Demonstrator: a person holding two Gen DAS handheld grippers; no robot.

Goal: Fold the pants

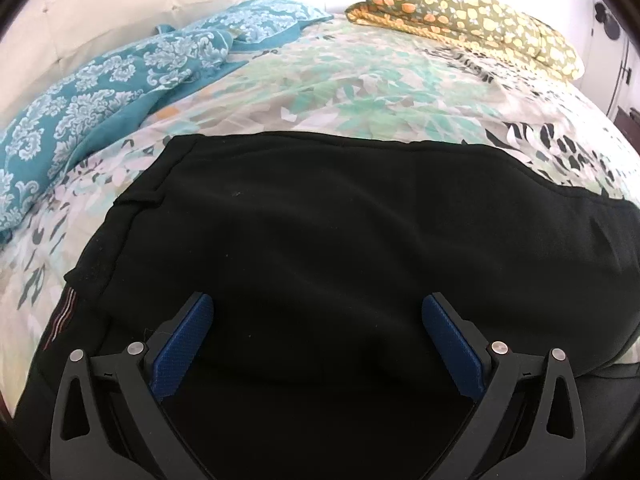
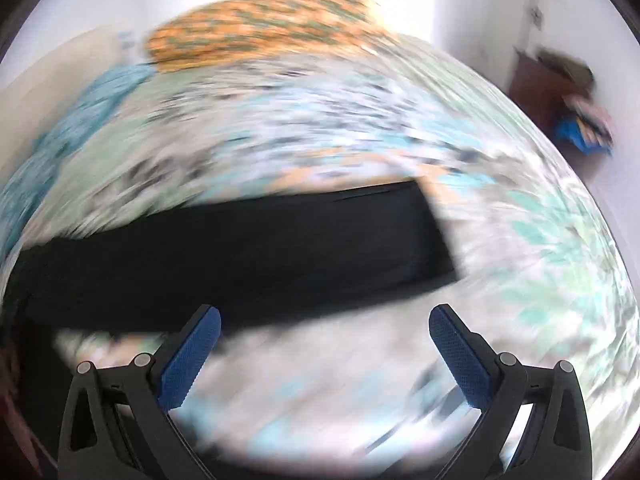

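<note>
The black pants (image 1: 340, 248) lie on the bed (image 1: 360, 80), spread across the leaf-patterned bedspread. In the left wrist view they fill the lower middle of the frame, with what looks like a hem or waistband edge running along the left side and a small striped label showing at the lower left. In the right wrist view, which is smeared by motion, the pants (image 2: 240, 256) appear as a long dark band across the middle of the frame, ending in a squared-off edge at centre right.

The left gripper (image 1: 318, 344) has its jaws spread wide and holds nothing; it hangs over the black fabric, and whether it touches the cloth cannot be told. The right gripper (image 2: 324, 352) is also spread wide and empty, over the bedspread at the lower edge of the dark band.

The pants look already doubled lengthwise, one leg on the other, into a narrow strip, though the dark cloth hides the layers. If so, the remaining work is likely folding the strip end over end.

A teal patterned blanket (image 1: 100, 92) sits at upper left and a yellow floral pillow (image 1: 472, 16) at upper right, both apart from the pants.
</note>
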